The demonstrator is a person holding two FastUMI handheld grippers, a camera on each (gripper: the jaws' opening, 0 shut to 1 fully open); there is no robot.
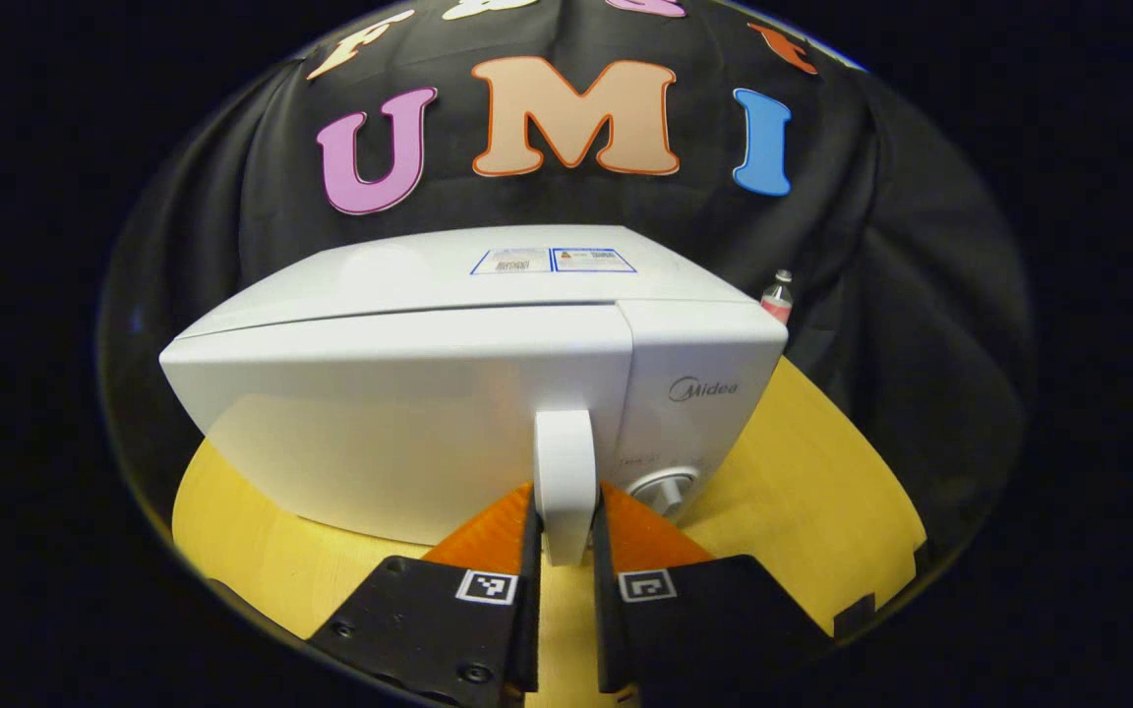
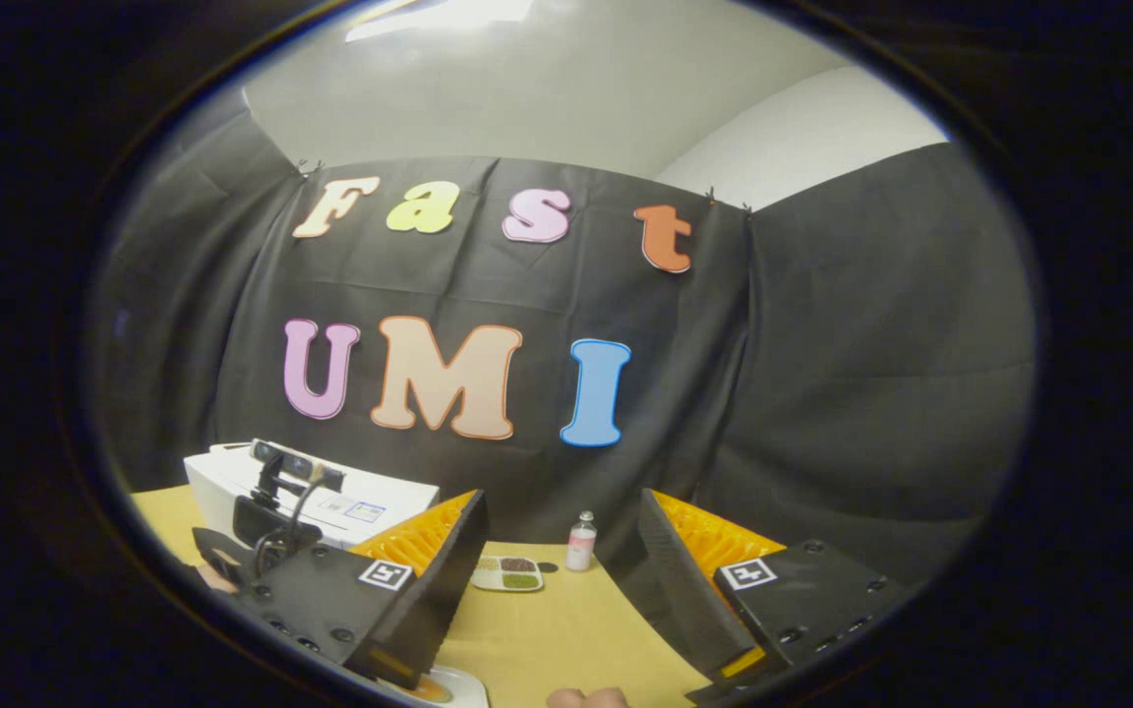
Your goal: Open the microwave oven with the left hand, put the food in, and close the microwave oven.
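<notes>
Clamping my left gripper (image 1: pixel 566 551) on the handle (image 1: pixel 564 472) to swing the microwave (image 1: pixel 409 393) door, which looks shut; my right gripper (image 2: pixel 557 590) hangs open, the food tray (image 2: pixel 507 573) waiting far on the table (image 2: pixel 566 639).

Microwave (image 1: pixel 409 393) was plain white all over, handle (image 1: pixel 564 482) white too, with a grey logo (image 1: pixel 702 389) on the control panel and two blue-bordered stickers (image 1: pixel 553 261) on top. Surface (image 1: pixel 822 472) was yellow wood-tone. Small bottle (image 2: pixel 581 542) was white with a pink band. Tray (image 2: pixel 507 573) was pale, holding brown and green patches.
</notes>
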